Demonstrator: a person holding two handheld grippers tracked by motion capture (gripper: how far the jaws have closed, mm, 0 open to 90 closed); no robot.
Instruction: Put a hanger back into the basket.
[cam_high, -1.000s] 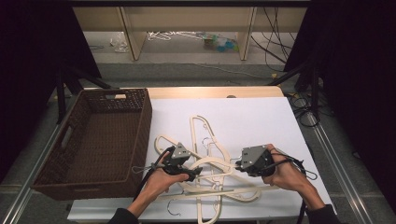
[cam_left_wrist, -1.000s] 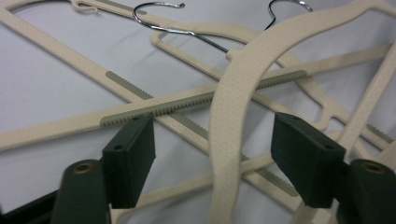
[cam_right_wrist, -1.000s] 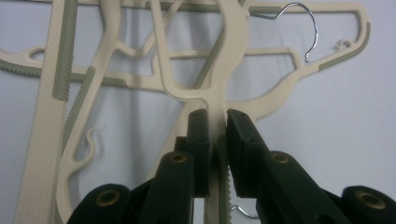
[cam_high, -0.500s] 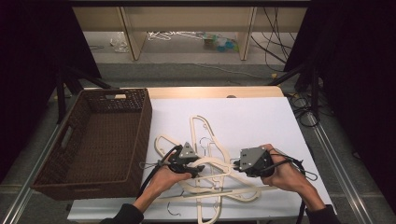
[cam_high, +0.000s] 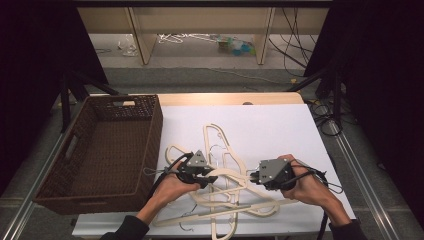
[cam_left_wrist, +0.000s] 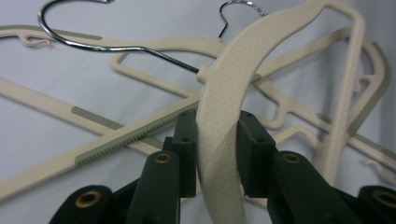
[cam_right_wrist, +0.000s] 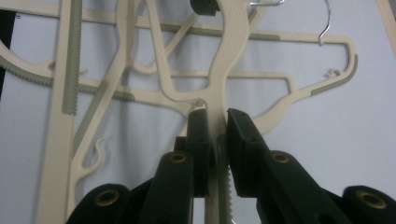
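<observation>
A heap of cream plastic hangers (cam_high: 220, 145) with wire hooks lies on the white table. My left gripper (cam_high: 212, 178) comes at it from the left. Its jaws have just been closing, and its pads (cam_left_wrist: 187, 140) now press both sides of the topmost cream hanger's broad arm (cam_left_wrist: 243, 60), near the chrome hook. My right gripper (cam_high: 250, 176) is shut on a thin ribbed arm of a cream hanger (cam_right_wrist: 229, 51), apparently the same one. That arm runs up to the left gripper's black jaw tip at the top of the right gripper view.
A dark wicker basket (cam_high: 100, 150) stands at the table's left, close beside the left hand. White tabletop (cam_high: 280, 130) lies bare behind and to the right of the heap. Cables trail off the right edge.
My left gripper has shifted slightly right into the heap and its jaws have come together onto the hanger's arm. The right gripper has kept still, holding its grip.
</observation>
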